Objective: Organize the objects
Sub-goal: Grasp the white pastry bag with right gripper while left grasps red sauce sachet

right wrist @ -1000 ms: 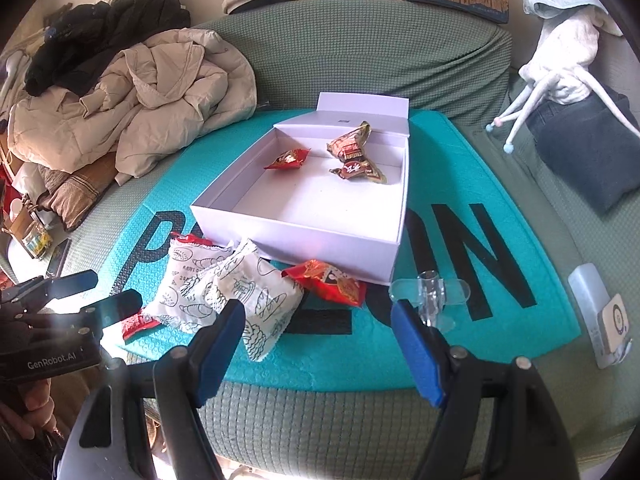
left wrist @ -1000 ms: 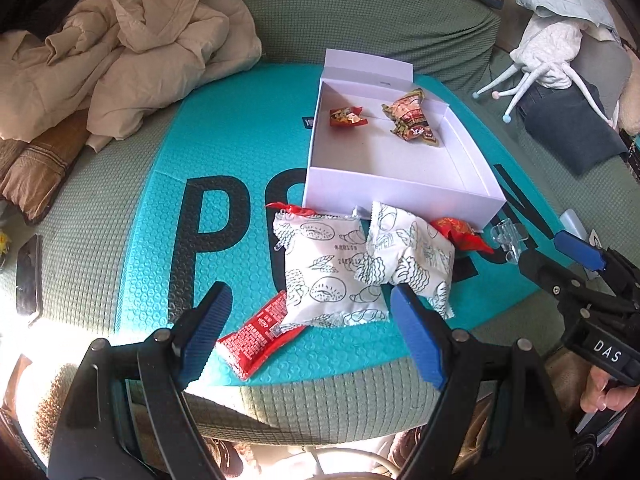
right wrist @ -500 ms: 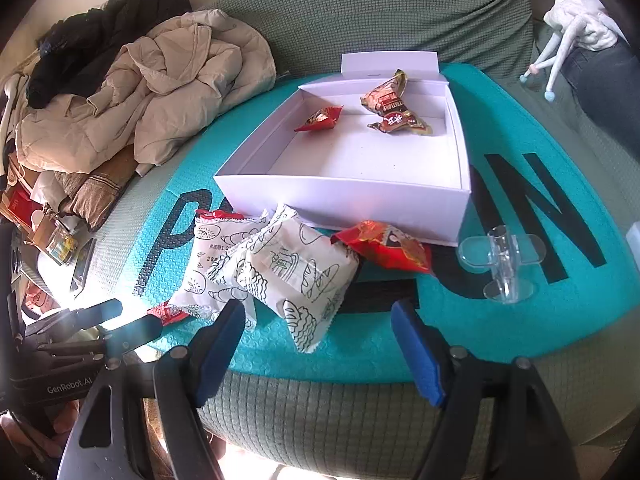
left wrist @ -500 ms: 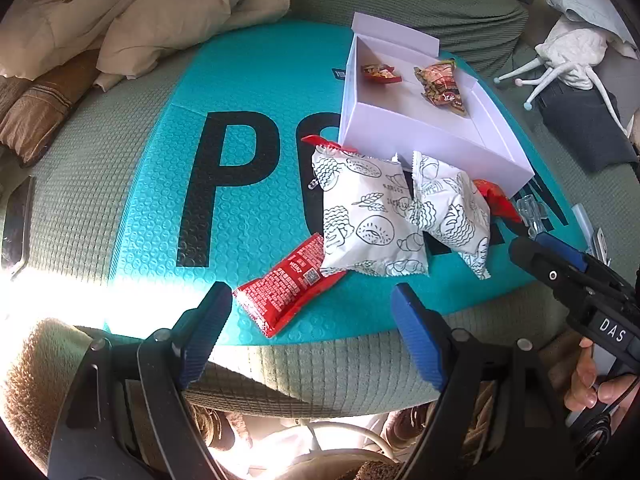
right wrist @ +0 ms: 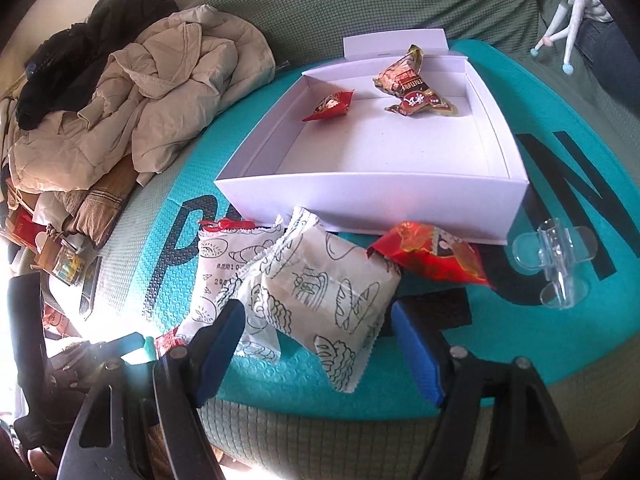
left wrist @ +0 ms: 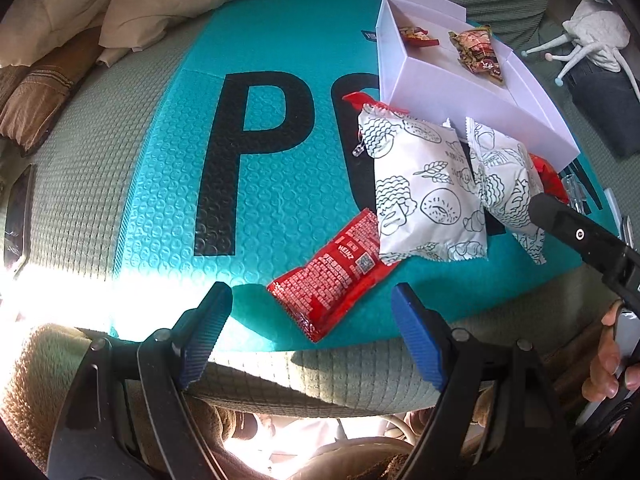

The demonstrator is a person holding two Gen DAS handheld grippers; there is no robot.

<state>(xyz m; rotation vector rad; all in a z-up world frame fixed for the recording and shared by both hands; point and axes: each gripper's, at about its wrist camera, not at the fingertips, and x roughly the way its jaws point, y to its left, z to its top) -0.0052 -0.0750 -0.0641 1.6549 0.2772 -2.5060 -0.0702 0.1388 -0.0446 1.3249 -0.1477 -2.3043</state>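
Note:
A white open box (right wrist: 372,200) (left wrist: 448,92) sits on a teal mat and holds two snack packets (right wrist: 412,92) (right wrist: 330,106). In front of it lie two white printed bread packets (right wrist: 320,284) (left wrist: 424,188), a red snack packet (right wrist: 432,256) and a red Heinz sachet (left wrist: 340,276). My left gripper (left wrist: 312,336) is open and empty, just short of the sachet. My right gripper (right wrist: 318,344) is open and empty, with the nearer bread packet's corner between its fingertips. It also shows at the right edge of the left wrist view.
A teal bubble mat (left wrist: 260,140) covers a green sofa seat. A clear plastic clip (right wrist: 556,260) lies right of the box. Beige jackets (right wrist: 160,92) pile up at the left. A white plush toy (left wrist: 592,36) and dark folded cloth lie at the far right.
Both grippers have moved forward and down toward the packets in front of the box. The sachet and bread packets loom larger. Nothing has been picked up.

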